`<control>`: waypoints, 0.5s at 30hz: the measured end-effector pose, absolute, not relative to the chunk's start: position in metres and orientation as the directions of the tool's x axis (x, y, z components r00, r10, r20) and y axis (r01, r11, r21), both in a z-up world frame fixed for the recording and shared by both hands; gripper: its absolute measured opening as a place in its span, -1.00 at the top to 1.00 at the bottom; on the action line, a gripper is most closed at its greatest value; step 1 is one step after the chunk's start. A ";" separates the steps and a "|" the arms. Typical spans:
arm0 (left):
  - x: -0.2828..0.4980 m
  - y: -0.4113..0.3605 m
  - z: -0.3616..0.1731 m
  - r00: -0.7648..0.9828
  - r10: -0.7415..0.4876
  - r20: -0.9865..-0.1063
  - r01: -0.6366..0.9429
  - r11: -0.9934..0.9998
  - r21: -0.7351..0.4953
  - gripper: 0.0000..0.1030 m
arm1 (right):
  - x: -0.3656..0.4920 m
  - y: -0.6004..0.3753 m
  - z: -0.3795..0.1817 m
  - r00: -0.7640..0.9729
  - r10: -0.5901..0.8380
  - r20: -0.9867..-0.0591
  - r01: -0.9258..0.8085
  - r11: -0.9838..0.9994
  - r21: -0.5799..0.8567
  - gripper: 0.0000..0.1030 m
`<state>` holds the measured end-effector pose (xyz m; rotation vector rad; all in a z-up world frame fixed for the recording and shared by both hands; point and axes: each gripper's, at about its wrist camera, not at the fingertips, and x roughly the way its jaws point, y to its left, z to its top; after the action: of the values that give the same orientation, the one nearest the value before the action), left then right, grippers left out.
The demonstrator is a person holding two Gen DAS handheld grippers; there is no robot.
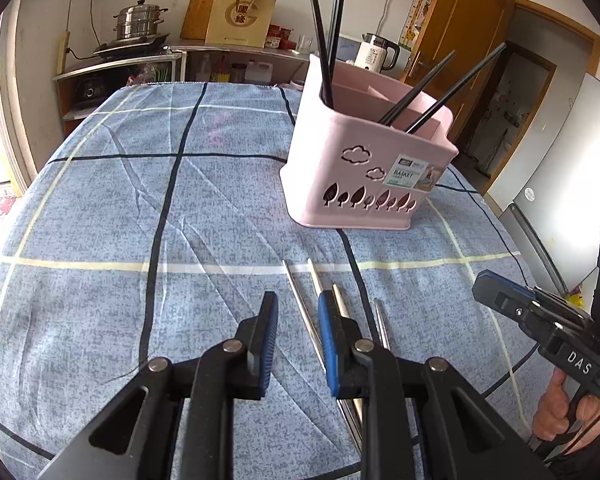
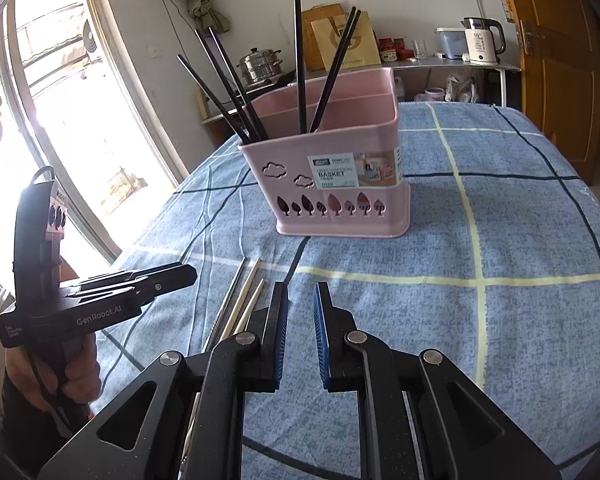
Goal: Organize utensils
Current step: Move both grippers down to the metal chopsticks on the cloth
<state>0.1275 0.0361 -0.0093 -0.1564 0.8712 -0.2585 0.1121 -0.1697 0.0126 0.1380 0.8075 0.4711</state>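
Six slim black chopsticks [image 2: 300,60] in pink plastic basket [image 2: 340,184] w/ tree cutouts.

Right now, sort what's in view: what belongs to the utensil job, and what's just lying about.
For the job:
- pink utensil basket
- black chopsticks standing in it
- loose chopsticks on the tablecloth

Lying about:
- electric kettle
- steamer pot
- paper bag

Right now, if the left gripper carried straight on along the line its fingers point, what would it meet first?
Most likely the metal chopsticks lying on the blue checked cloth, just ahead of the left gripper, whose open jaws hold nothing. The pink basket sits farther on and to the right. Depth is uncertain through the fisheye.
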 end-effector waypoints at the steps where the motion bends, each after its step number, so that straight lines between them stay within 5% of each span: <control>1: 0.129 0.034 -0.013 0.607 -0.284 -0.742 0.157 0.958 -0.238 0.58 | 0.111 -0.167 0.008 0.585 0.456 -0.671 -0.351 0.888 0.298 0.74; 15: 0.147 0.023 -0.042 0.557 -0.236 -0.796 0.144 0.972 -0.187 0.58 | 0.115 -0.149 -0.011 0.525 0.469 -0.710 -0.364 0.878 0.311 0.74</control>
<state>0.1468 0.0231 -0.0423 -0.1046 0.9544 -0.2244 0.1155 -0.1486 -0.0106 0.1289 0.8875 0.5001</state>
